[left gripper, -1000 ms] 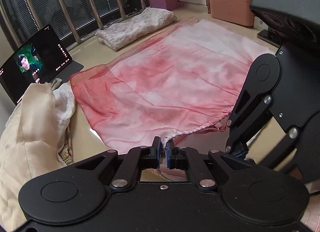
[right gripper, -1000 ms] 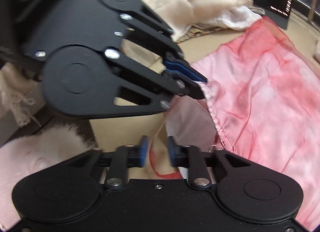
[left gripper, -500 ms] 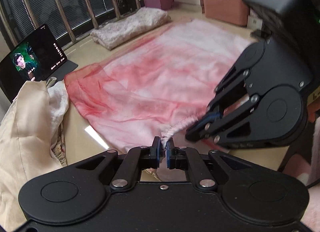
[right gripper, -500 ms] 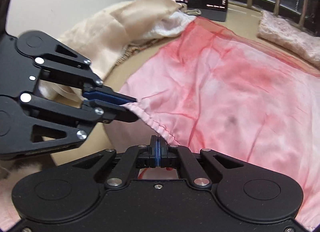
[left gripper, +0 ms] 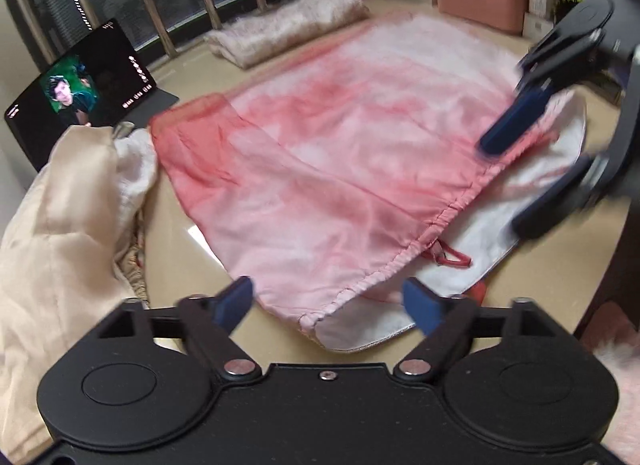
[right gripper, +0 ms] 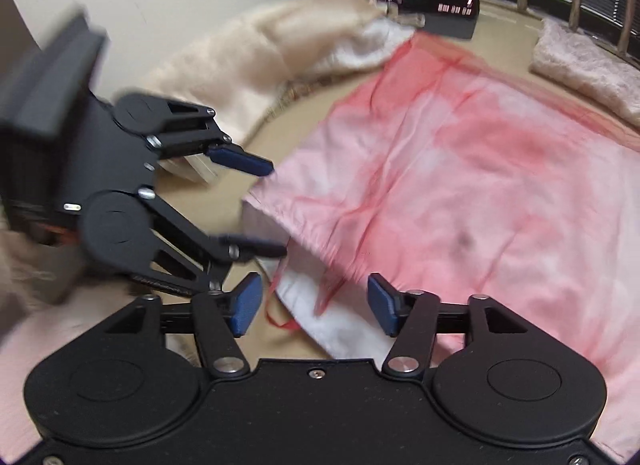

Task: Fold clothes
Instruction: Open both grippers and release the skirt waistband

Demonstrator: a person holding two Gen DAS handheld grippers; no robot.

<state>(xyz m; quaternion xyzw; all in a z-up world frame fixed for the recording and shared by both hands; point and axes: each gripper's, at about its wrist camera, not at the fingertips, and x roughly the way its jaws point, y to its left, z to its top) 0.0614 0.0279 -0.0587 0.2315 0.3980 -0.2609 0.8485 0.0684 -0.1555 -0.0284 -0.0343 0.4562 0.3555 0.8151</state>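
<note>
Pink-and-red sheer gathered skirt [left gripper: 340, 153], spread flat on the beige floor [left gripper: 180, 225], waistband nearest me. My left tongs [left gripper: 328, 305] and right tongs [right gripper: 312, 305] are both opening, straddling the waistband and gripping nothing. Risk, as I judge it: the slippery fabric could shift, leaving the white lining [left gripper: 460, 249] exposed and the fold uneven.

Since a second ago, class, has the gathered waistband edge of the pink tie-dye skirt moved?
Yes. The gathered waistband edge, then pinched up at the left hand-held gripper, has dropped flat onto the beige floor, as the opening jaws released it.
</note>
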